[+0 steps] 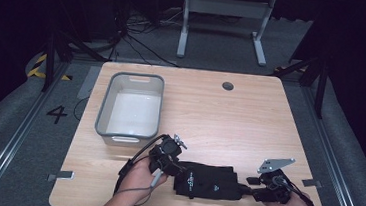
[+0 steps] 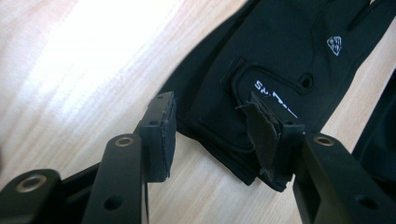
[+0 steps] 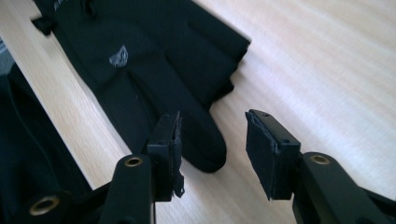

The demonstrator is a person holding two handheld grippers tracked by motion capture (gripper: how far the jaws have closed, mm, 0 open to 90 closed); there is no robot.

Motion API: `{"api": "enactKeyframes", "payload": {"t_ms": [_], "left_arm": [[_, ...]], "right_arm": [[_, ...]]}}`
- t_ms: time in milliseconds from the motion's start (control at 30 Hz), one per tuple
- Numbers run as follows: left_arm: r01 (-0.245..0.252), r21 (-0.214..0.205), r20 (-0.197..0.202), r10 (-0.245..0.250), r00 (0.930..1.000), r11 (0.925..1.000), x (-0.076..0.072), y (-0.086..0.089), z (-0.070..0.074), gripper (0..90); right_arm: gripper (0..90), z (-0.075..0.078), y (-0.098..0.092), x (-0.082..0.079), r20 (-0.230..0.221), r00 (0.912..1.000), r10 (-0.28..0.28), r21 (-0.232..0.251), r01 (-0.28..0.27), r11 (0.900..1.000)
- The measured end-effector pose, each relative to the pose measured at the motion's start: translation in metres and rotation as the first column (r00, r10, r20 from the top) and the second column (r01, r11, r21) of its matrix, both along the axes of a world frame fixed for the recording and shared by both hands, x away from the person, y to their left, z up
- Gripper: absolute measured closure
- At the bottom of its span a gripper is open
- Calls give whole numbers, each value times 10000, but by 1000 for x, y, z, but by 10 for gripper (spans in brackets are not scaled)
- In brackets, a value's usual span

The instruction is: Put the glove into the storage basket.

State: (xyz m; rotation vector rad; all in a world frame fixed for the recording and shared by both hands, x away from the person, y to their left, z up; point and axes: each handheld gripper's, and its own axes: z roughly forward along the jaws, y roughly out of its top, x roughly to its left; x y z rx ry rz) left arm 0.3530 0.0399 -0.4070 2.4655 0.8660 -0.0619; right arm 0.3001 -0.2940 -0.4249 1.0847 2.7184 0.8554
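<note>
glove (image 1: 207, 182) | lay lengthwise between my claws on the counter (image 1: 250, 114) | cuff at my spread left claw (image 2: 215, 126) | fingertips at my spread right claw (image 3: 212, 135)

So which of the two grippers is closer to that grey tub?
The left gripper. It sits at the glove's cuff end, just below the tub. The right gripper is at the glove's fingertips, farther right.

Glove (image 1: 207, 181) lies flat on table (image 1: 250, 119) near front edge, btwn left gripper (image 1: 173, 166) & right gripper (image 1: 259, 186); tub (image 1: 104, 111) behind, to left.
</note>
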Motion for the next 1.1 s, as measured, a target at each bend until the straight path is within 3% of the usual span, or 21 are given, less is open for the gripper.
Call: {"api": "enactKeyframes", "payload": {"t_ms": [100,233,333,467,533,733,933,1100], "left_arm": [[80,26,-329,-79,9994,10000,1,-1,-2,555],[103,194,-378,-96,9992,9998,3,-5,-5,572],[53,396,-270,-43,9996,9992,2,-5,-6,674],[-41,338,-241,49,9997,9994,3,-3,-3,837],[-28,368,-89,31,10000,9993,1,-3,0,860],[138,210,71,-139,9999,9997,-5,-2,15,864],[223,287,290,-231,9993,9993,-9,-2,29,865],[113,170,532,-122,9985,9998,-12,2,40,865]], "right_arm": [[592,-3,0,-1,-292,9995,86,-157,-91,9998],[648,-6,1,-2,-369,9990,240,-345,-253,9991],[714,-6,3,-2,-242,9991,339,-506,-351,9981],[800,-4,3,-4,-98,9988,473,-673,-479,9966],[822,-3,4,-5,0,9986,533,-732,-532,9959],[831,5,3,-8,-132,9980,623,-682,-631,9957],[838,24,1,-15,-179,9970,754,-147,-757,9970],[841,31,1,-16,-259,9967,766,158,-762,9970]]}}
